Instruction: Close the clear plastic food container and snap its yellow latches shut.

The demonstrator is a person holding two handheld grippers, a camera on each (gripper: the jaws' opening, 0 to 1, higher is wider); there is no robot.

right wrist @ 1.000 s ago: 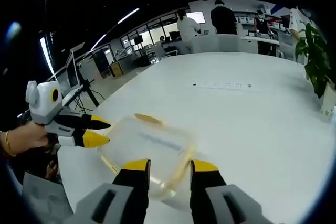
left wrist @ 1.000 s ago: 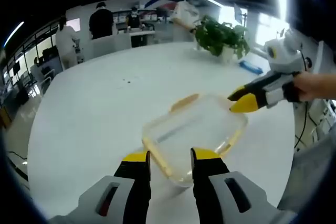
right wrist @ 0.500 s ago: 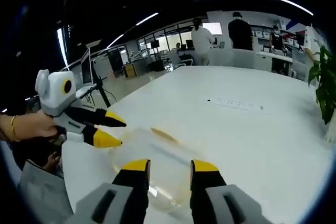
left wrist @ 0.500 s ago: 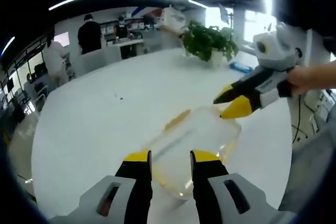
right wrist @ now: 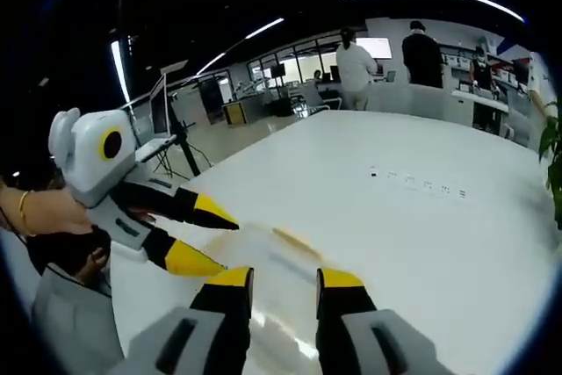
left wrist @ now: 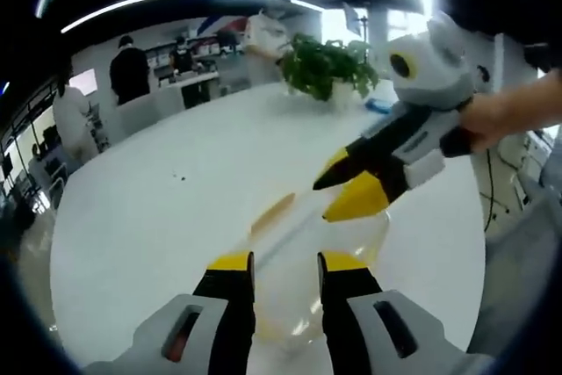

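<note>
Room: we are in an open office with people standing at counters in the upper left of the left gripper view, a plant at upper centre, and a wide white table below.
Container: the clear container lies on the table at lower centre of the left gripper view, just ahead of our own jaws; in the right gripper view it sits at lower centre too, blurred and hard to trace.
Latch: one yellow latch shows on the far edge, running diagonally toward the upper right; in the right gripper view we see it just above our jaws.
Left gripper: our left gripper has its jaws apart, holding nothing, tips over the near edge of the container; from the other side it enters at the left of the frame, jaws also spread.
Right gripper: our right gripper is parted and empty; in the left gripper view it comes in from the right, tips hanging over the container's far right corner.
Key relation: the container lies between the two grippers, its long axis running lower left to upper right in the left gripper view; we judge the right gripper nearer the visible latch.
Lid: we cannot tell whether it is seated or any latch is snapped.
</note>
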